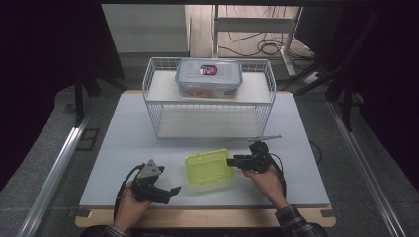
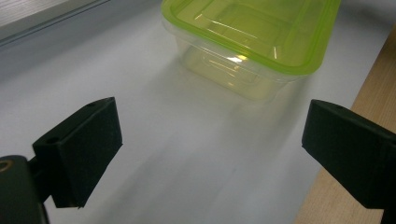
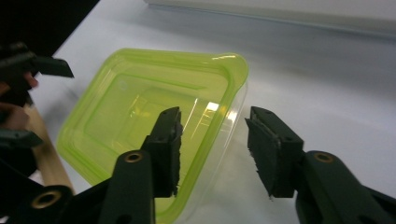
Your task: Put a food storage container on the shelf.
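A shallow rectangular box (image 1: 209,168) of clear plastic with a glossy lime-green lid and rounded corners sits on the smooth pale surface (image 1: 123,143), near its front edge and ahead of a white wire basket (image 1: 210,116). The right hand-held gripper (image 3: 214,149) straddles the box's right rim, one black pad over the lid and one outside the wall, part-closed but not yet pressing. The left hand-held gripper (image 2: 210,149) stands wide, holding nothing, with bare surface between it and the box.
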`<state>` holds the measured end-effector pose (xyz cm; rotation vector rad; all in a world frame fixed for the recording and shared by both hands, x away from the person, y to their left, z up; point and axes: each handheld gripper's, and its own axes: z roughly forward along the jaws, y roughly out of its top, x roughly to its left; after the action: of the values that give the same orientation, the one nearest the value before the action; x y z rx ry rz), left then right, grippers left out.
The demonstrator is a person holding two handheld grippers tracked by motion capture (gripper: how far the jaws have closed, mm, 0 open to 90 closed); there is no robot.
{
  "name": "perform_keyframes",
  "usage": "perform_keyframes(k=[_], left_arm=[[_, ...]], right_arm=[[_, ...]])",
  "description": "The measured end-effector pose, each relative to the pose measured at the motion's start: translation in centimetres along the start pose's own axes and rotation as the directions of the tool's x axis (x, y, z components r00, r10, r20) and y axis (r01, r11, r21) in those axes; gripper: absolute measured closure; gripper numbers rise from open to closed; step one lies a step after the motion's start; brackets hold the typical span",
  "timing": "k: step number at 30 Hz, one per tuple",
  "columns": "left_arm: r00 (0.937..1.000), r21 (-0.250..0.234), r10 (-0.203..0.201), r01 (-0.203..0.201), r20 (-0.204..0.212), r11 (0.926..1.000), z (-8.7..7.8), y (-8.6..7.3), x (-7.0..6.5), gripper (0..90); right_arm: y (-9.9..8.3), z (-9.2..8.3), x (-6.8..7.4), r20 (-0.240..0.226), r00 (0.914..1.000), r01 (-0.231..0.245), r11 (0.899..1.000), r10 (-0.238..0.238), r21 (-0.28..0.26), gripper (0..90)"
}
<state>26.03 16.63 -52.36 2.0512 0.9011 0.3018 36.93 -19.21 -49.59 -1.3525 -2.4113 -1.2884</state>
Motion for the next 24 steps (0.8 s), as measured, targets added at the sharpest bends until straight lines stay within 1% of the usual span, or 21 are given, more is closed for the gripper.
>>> perform_keyframes(k=[3, 6, 8, 10, 11, 14, 15, 16, 18, 20, 23, 24], left_arm=[[1.0000, -0.001, 0.001, -0.001, 0.001, 1.0000, 0.0, 0.0, 0.0, 4.7], [1.0000, -0.001, 0.000, 0.000, 0.001, 1.0000, 0.0, 0.0, 0.0, 4.7], [1.0000, 0.000, 0.001, -0.001, 0.001, 1.0000, 0.0, 0.0, 0.0, 4.7], [1.0000, 0.000, -0.001, 0.001, 0.003, 1.0000, 0.0, 0.0, -0.1, 4.7], [1.0000, -0.001, 0.000, 0.000, 0.004, 1.0000, 0.0, 0.0, -0.1, 4.7], [1.0000, -0.004, -0.001, 0.001, 0.003, 1.0000, 0.0, 0.0, -0.1, 4.7], [1.0000, -0.006, -0.002, 0.002, 0.004, 1.0000, 0.0, 0.0, -0.1, 4.7], [1.0000, -0.007, -0.004, 0.004, 0.003, 1.0000, 0.0, 0.0, -0.1, 4.7], [0.9999, -0.014, -0.010, 0.010, 0.003, 0.9998, 0.0, 0.0, -0.1, 4.7], [1.0000, -0.017, -0.008, 0.008, 0.003, 0.9998, -0.1, 0.0, 0.0, 4.7], [1.0000, -0.020, -0.009, 0.009, 0.002, 0.9998, -0.2, 0.0, 0.0, 4.7], [1.0000, -0.020, -0.006, 0.006, 0.001, 0.9998, -0.3, 0.0, 0.1, 4.7]], right_arm=[[0.1, 0.6, -0.8, -0.041, 0.9969, -0.067, 0.998, 0.068, 0.017, 59.9], [0.2, 0.9, -1.1, -0.071, 0.9915, -0.107, 0.994, 0.109, 0.033, 63.9], [0.3, 1.0, -1.1, -0.078, 0.9893, -0.120, 0.992, 0.123, 0.041, 66.4], [0.3, 1.2, -1.1, -0.072, 0.9874, -0.137, 0.989, 0.141, 0.060, 70.2], [0.4, 1.4, -1.1, -0.077, 0.9847, -0.151, 0.986, 0.156, 0.068, 71.4], [0.5, 1.5, -1.5, -0.124, 0.9724, -0.188, 0.979, 0.197, 0.084, 77.4], [0.6, 1.6, -1.5, -0.149, 0.9656, -0.202, 0.976, 0.213, 0.087, 78.8], [0.6, 1.6, -1.4, -0.153, 0.9645, -0.203, 0.975, 0.215, 0.090, 79.4], [0.9, 1.6, -1.1, -0.150, 0.9668, -0.194, 0.976, 0.207, 0.096, 80.2], [1.0, 1.7, -1.1, -0.151, 0.9670, -0.192, 0.977, 0.205, 0.094, 80.4], [1.0, 1.7, -1.2, -0.159, 0.9633, -0.204, 0.975, 0.216, 0.091, 80.5], [1.0, 1.7, -1.3, -0.159, 0.9635, -0.203, 0.975, 0.215, 0.085, 80.6]])
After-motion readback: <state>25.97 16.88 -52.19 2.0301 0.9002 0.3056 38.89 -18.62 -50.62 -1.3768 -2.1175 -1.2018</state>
